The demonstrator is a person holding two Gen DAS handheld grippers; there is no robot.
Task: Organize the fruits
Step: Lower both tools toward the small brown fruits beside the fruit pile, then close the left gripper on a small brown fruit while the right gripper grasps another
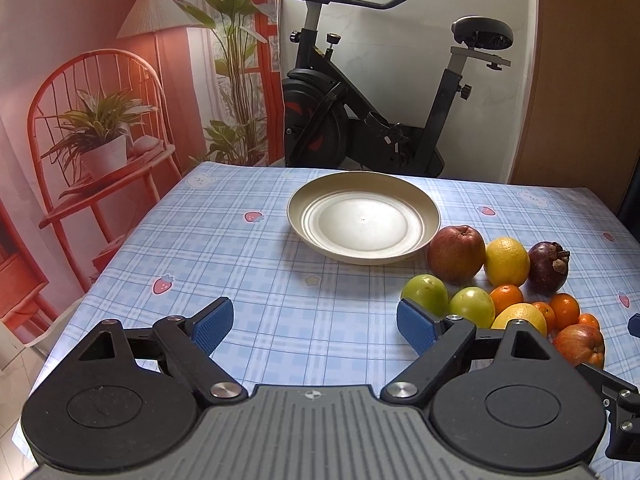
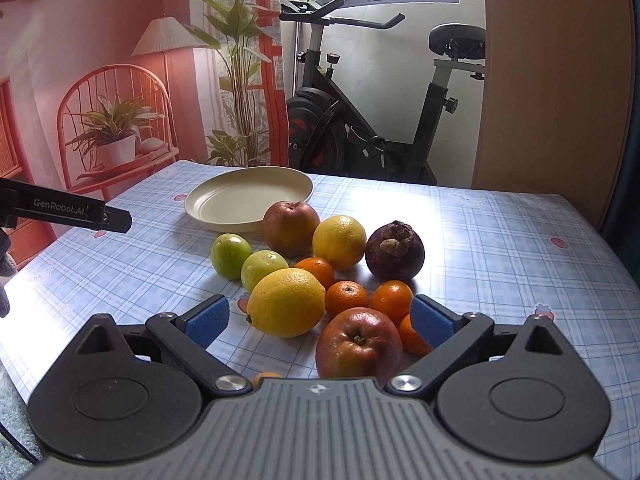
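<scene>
A cream plate (image 1: pixel 362 220) (image 2: pixel 248 200) sits toward the table's far side. To its right lies a cluster of fruit: two red apples (image 2: pixel 290 228) (image 2: pixel 358 344), two yellow citrus (image 2: pixel 339 242) (image 2: pixel 286 302), two green fruits (image 2: pixel 231 255) (image 2: pixel 262 268), a dark mangosteen (image 2: pixel 394 250) and several tangerines (image 2: pixel 346 298). My left gripper (image 1: pixel 314 312) is open over bare cloth, left of the fruit (image 1: pixel 456 254). My right gripper (image 2: pixel 320 308) is open; the near apple and near citrus lie between its fingers, and the pads press on nothing.
The table wears a blue checked cloth (image 1: pixel 240 260). An exercise bike (image 1: pixel 360 112) stands behind the far edge, and a wooden panel (image 2: pixel 552 80) rises at the right. The left gripper's black finger (image 2: pixel 80 210) and a gloved hand (image 2: pixel 4 276) show at the right wrist view's left edge.
</scene>
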